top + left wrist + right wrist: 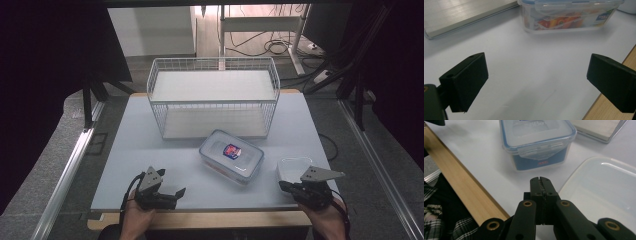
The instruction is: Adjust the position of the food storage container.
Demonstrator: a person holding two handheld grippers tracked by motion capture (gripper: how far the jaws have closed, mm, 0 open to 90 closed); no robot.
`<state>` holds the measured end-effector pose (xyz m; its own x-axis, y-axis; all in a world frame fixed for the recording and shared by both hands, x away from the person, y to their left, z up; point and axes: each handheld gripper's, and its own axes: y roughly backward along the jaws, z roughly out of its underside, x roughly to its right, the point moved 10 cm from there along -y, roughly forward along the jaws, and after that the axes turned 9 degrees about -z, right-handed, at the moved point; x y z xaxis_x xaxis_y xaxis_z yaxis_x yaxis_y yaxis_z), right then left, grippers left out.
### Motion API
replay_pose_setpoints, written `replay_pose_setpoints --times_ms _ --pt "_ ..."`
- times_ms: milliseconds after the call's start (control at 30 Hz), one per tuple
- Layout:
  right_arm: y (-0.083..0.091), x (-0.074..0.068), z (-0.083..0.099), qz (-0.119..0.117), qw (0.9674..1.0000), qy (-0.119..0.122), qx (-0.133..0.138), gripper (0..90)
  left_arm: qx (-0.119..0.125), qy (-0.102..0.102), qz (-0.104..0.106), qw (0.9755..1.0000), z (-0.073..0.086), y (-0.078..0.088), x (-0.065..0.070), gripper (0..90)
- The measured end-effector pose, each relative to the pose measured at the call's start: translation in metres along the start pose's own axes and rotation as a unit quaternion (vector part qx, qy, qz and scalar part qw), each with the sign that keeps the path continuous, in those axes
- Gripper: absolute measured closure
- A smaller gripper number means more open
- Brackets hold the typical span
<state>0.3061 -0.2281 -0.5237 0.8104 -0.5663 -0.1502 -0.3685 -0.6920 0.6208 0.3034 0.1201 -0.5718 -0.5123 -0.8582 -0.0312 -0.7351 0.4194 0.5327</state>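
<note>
The lidded food container [231, 156] is clear plastic with a blue seal and a red-and-blue label; orange and red print shows through its side. The wire basket [213, 95] is white. The table top [150, 150] is pale grey-white, edged in light wood. The shallow tub [294, 167] is translucent white. A sleeve [439, 225] is black-and-white plaid. Both grippers, left [172, 196] and right [286, 186], are black.

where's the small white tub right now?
In the high view the small white tub sits at the table's front right, right of the lidded clear container and just beyond the shut right gripper, which is not touching it.
</note>
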Motion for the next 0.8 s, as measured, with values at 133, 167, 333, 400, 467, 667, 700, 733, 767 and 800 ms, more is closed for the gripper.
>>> replay_pose_setpoints --times_ms 133,167,333,400,467,667,700,733,767,800 --pt "0.001 -0.004 0.006 -0.007 0.9999 0.004 -0.008 89.9 -0.001 -0.003 -0.004 1.0000 0.000 0.000 0.000 3.6" --pt "0.001 -0.005 0.008 -0.008 0.9999 0.007 -0.010 89.9 0.001 -0.003 -0.002 1.0000 0.000 0.001 0.000 3.6" --pt "-0.004 -0.001 0.020 -0.008 0.9991 0.012 -0.039 89.9 0.018 0.003 0.022 0.9996 -0.004 0.004 0.004 2.9" --pt "-0.004 0.004 0.023 -0.001 0.9990 0.006 -0.045 89.9 0.013 0.002 0.018 0.9997 -0.003 0.003 0.004 2.8" --pt "-0.004 0.006 0.023 -0.012 0.9992 -0.004 -0.039 89.9 0.005 0.002 0.016 0.9999 -0.001 0.001 0.004 2.8" --pt "-0.003 0.013 0.024 -0.007 0.9992 -0.010 -0.038 89.9 -0.001 0.000 0.014 0.9999 0.000 0.000 0.004 2.9" --pt "-0.002 0.016 0.023 -0.003 0.9993 -0.010 -0.037 89.9 -0.003 0.000 0.014 0.9999 0.001 0.000 0.004 2.9" --pt "-0.001 0.019 0.023 0.002 0.9993 -0.011 -0.037 89.9 -0.004 0.000 0.014 0.9999 0.001 -0.001 0.004 2.9" --pt "-0.001 0.023 0.023 0.006 0.9993 -0.008 -0.036 89.9 -0.005 0.000 0.014 0.9999 0.001 -0.001 0.004 2.9" --pt "0.000 0.025 0.022 0.007 0.9993 -0.011 -0.035 89.9 -0.005 -0.001 0.014 0.9999 0.001 -0.001 0.004 2.9"
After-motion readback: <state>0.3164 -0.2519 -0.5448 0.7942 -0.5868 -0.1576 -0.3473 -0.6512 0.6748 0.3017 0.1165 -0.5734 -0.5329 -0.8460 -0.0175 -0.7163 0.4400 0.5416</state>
